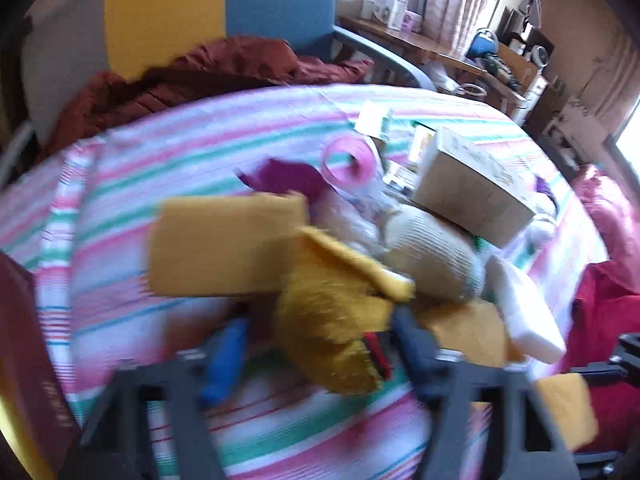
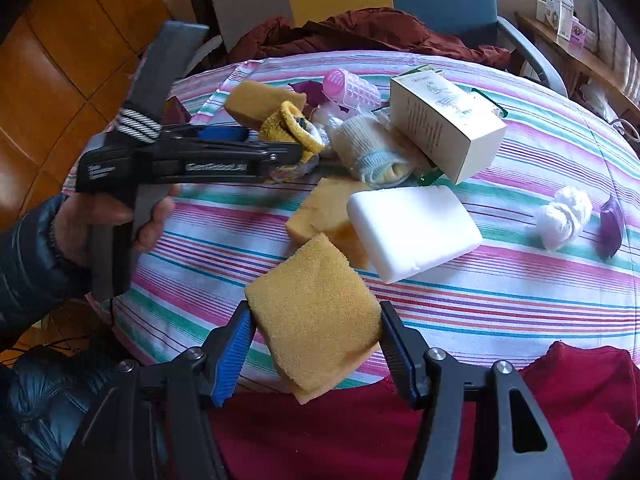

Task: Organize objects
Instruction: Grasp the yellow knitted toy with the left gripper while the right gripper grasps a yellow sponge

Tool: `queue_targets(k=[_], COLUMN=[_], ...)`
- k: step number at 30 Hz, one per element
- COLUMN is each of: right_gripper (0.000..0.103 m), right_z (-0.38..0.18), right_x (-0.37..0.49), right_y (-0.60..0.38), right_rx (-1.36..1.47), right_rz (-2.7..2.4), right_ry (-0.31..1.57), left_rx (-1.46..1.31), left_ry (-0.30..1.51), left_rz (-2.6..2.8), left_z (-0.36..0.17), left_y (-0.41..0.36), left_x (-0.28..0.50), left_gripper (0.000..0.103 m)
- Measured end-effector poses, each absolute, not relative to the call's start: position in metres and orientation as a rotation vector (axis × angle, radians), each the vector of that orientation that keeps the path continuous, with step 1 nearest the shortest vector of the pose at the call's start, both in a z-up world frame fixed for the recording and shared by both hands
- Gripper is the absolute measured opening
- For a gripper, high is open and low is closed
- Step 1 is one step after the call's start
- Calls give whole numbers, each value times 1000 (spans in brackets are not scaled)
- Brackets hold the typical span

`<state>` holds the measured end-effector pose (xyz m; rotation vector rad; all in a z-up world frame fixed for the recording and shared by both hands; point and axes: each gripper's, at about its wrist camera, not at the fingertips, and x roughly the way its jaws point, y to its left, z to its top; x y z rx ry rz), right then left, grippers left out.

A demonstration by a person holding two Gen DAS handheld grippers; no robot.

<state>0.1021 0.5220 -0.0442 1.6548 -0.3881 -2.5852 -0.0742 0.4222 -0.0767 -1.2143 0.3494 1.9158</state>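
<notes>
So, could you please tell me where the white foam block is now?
In the right wrist view, the white rectangular foam block lies mid-table on the striped cloth, overlapping a yellow sponge, just below the cardboard box.

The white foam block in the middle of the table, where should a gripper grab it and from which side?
Grip the white foam block across its two long side faces, coming from above. It lies flat-ish with its left edge propped on a yellow sponge, so the top is free. Its right end is the more open one: bare striped tablecloth lies there.
</notes>
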Motion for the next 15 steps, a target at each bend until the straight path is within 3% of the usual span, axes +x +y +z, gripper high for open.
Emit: queue_targets(k=[3, 15], right_gripper=[62, 61], right_z=[-45, -45], right_x=[102, 102], right_y=[522, 521], right_rx=[1658, 1694], right_rz=[-2585, -2644], right_ry=[-384, -319], left_rx=[-1179, -1109], left_ry=[329, 220], left_rz=[1918, 1916], left_z=[-72, -26], left_y=[413, 330], left_x=[-64, -19], left_gripper=[38, 38])
